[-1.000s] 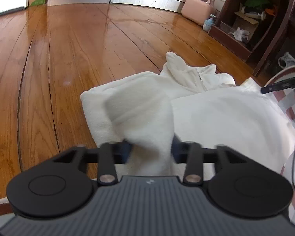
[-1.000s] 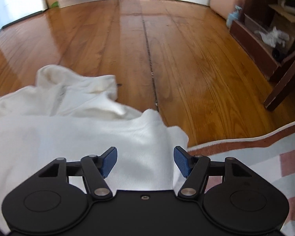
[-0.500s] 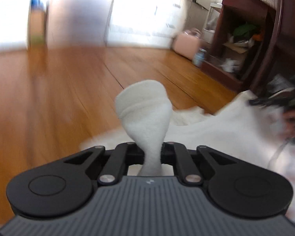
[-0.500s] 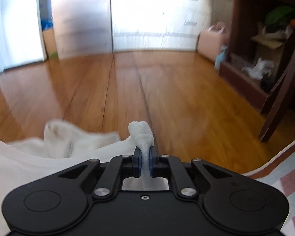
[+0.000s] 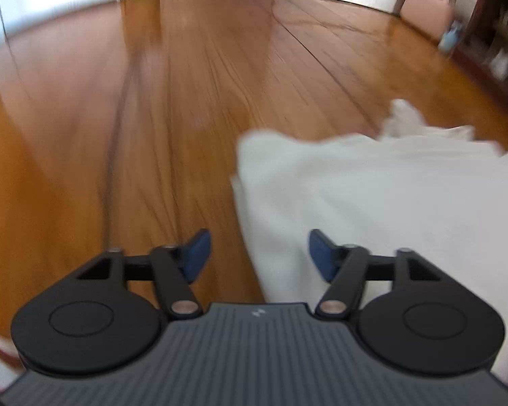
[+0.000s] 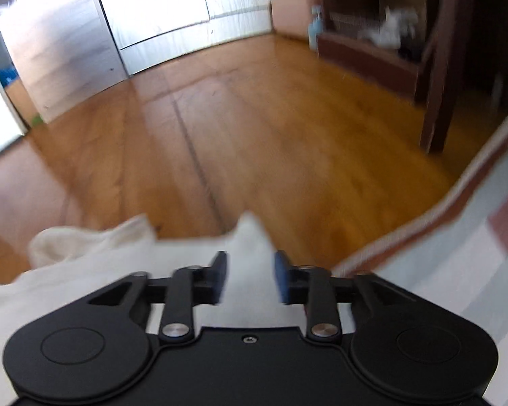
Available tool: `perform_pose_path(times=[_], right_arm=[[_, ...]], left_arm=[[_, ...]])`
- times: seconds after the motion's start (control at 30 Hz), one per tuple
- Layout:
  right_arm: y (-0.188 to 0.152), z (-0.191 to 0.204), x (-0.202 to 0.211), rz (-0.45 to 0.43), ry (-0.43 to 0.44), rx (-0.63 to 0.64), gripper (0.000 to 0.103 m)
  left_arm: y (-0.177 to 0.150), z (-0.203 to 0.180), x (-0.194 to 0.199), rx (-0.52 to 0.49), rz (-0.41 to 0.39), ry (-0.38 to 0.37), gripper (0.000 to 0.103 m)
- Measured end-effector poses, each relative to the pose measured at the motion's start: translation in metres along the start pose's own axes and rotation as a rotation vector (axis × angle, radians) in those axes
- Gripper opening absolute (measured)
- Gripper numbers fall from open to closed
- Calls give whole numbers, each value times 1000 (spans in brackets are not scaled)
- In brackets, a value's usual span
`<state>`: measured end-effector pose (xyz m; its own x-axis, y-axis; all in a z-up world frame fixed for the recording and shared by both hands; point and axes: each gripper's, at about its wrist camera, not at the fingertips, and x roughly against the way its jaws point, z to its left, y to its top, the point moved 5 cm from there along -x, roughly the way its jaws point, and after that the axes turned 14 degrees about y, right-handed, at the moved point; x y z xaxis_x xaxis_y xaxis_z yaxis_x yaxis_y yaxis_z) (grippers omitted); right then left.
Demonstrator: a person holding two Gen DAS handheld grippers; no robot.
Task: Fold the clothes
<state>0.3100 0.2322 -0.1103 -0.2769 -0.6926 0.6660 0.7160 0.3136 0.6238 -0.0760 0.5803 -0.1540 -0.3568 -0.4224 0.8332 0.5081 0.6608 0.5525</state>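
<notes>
Both grippers (image 5: 257,253) (image 6: 250,277) gape over garment (image 5: 372,203) edge.

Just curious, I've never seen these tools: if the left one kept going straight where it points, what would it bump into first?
Probably the white garment's edge, lying between its open jaws; beyond that, bare wooden floor. Blur leaves depth unclear.

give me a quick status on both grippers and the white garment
Left gripper open, over garment edge. Right gripper open, fabric between jaws, not pinched. White garment on wood floor. Nothing in the way.
</notes>
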Motion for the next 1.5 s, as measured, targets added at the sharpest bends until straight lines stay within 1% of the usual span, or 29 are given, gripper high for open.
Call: perform_pose_path(times=[0.1,0.13,0.2,0.27,0.4,0.43,0.47,0.5,0.53,0.57,0.63,0.73,0.77,0.83,0.9,0.97,1.0,1.03,1.07,1.13,1.17,1.2,1.23,1.27,1.3,1.33,1.37,1.4,1.5], right_arm=[[-26,-13,28,29,81,-55,39],[-34,-18,40,22,89,-78,40],[-55,-27,63,0,82,-133,46],[-80,-32,86,-25,101,-167,53],[-126,-45,113,-85,169,-326,56],[-136,-47,115,-99,178,-364,56],[-143,-49,112,-107,162,-380,56],[-150,-49,107,-102,133,-358,54],[-155,-46,101,-92,112,-299,22],[-156,-42,97,-83,103,-237,11],[-154,-34,106,-118,59,-162,10],[-152,-18,122,-150,14,-76,10],[-152,-14,125,-153,-1,-54,10],[-155,-14,115,-129,-48,-34,9],[-158,-14,104,-105,-94,-15,9],[-162,-13,94,-81,-141,5,10],[-163,-12,91,-73,-159,19,10],[-161,-9,92,-82,-161,46,10],[-158,-7,92,-89,-164,70,10],[-153,-9,94,-81,-182,73,9],[-149,-12,96,-77,-192,66,9],[-146,-13,98,-75,-202,59,9],[-143,-11,100,-79,-207,55,8],[-141,-8,101,-77,-218,66,8],[-141,-6,100,-70,-230,85,8],[-141,-5,97,-58,-242,96,8],[-142,-6,93,-46,-251,101,8],[-142,-10,91,-37,-251,84,8],[-142,-14,94,-35,-250,16,9]], left_arm=[[-21,15,14,97,32,-51,68],[-28,20,18,136,36,-60,70],[-40,29,22,216,64,-83,81],[-55,32,24,274,86,-100,81],[-73,26,29,202,47,-49,81],[-75,24,29,175,32,-32,79],[-76,22,29,147,16,-16,75],[-76,19,27,133,1,6,71],[-76,16,26,121,-14,28,70],[-79,17,24,109,2,60,70],[-84,13,25,101,33,83,67],[-90,10,39,91,28,77,67],[-93,13,43,100,26,61,69],[-100,17,47,119,26,14,69],[-107,16,39,131,56,-38,69],[-108,13,28,147,54,-84,71],[-106,12,28,145,57,-95,67],[-104,11,28,140,62,-103,57],[-102,11,32,135,56,-127,10],[-95,13,49,82,12,-70,8],[-91,15,58,44,-22,-19,8],[-89,19,62,44,-30,11,3],[-87,24,67,51,-33,37,3],[-89,31,64,48,-16,107,0],[-91,38,60,44,4,185,0],[-95,45,55,-9,8,335,0],[-99,52,51,-52,24,435,0],[-101,59,52,-3,43,384,1],[-101,78,59,187,86,153,5]])
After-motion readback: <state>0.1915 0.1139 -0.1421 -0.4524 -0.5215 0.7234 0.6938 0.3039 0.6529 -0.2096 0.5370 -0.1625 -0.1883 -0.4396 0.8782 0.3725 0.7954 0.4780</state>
